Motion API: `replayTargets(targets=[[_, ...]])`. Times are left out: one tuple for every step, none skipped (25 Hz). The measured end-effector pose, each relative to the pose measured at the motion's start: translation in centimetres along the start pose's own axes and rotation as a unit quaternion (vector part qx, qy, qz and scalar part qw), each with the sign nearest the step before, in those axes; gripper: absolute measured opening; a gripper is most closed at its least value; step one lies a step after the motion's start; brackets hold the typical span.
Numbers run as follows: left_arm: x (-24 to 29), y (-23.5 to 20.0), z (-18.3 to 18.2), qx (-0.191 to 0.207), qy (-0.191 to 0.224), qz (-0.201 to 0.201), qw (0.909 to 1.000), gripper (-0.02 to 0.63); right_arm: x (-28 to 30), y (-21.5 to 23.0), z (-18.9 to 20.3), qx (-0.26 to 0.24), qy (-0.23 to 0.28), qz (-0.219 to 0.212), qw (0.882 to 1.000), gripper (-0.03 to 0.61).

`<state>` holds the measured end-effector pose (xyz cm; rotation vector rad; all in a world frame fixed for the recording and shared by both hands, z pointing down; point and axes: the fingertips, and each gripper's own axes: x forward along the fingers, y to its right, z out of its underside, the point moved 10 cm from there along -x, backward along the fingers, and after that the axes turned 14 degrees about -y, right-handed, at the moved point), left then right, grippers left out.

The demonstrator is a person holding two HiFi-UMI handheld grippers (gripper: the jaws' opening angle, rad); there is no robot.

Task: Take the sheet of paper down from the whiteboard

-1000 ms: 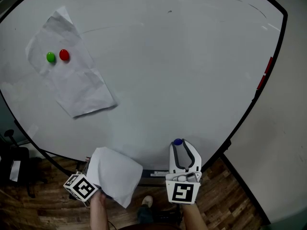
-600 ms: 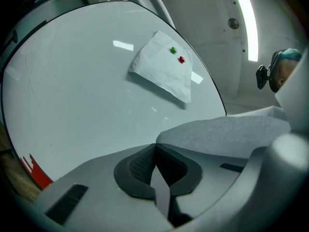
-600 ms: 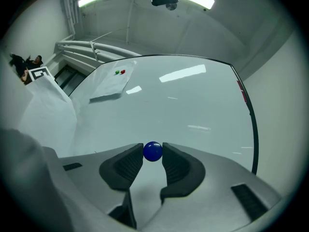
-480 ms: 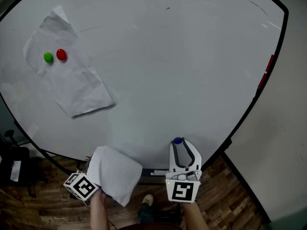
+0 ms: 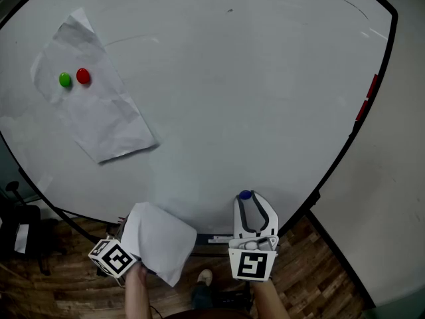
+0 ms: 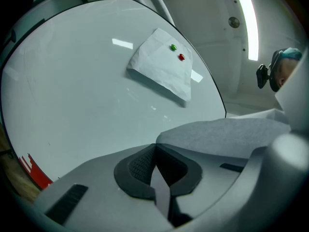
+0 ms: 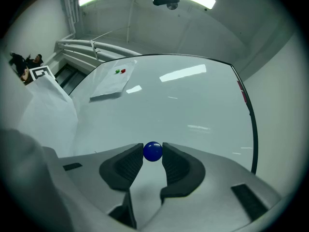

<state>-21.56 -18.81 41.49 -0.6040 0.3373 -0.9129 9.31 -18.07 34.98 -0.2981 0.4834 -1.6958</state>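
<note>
- Far left, up on the whiteboard point(image 5: 232, 98): a creased pinned sheet point(image 5: 99, 118) is hanging at a slant, w/ its lower corner pointing down-right.
- A green magnet point(image 5: 64, 80) & a red magnet point(image 5: 82, 76) are sitting side by side near the sheet's top, green on the left, both pressing it to the board.
- Bottom left, below the board's edge & over the wood floor point(image 5: 66, 291): the left gripper point(image 6: 153, 149) is pinching a 2nd, loose sheet point(image 5: 159, 241). Its jaws are closing tight on the paper's edge, and the rest is spreading up & to the right, off the board.
- The left marker cube point(image 5: 111, 259) is showing a black-&-white square code, no letters to read.
- Centre-bottom: the right gripper point(image 5: 247, 199) is pointing at the board's lower edge and gripping a small blue magnet point(image 7: 153, 151) right at its tips, one pad on each side of the ball.
- The right marker cube point(image 5: 252, 266) is facing the head cam, w/ a blocky black pattern on white.
- Far right: two red tags point(image 5: 372, 88) are sitting on the board's dark frame, print too small to read.
- So one sheet is on the board top left and the other is in the left gripper, well apart.
</note>
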Motion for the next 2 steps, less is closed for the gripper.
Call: replayTargets(targets=[[-0.02,0.01,-0.01,0.0,0.0,0.0,1.0,0.023,-0.03,-0.01,-0.02,-0.001,0.0,0.0,1.0,0.137],[-0.04,0.01,-0.02,0.001,-0.001,0.0,1.0,0.024,-0.06,-0.03,-0.04,-0.002,-0.001,0.0,1.0,0.137]])
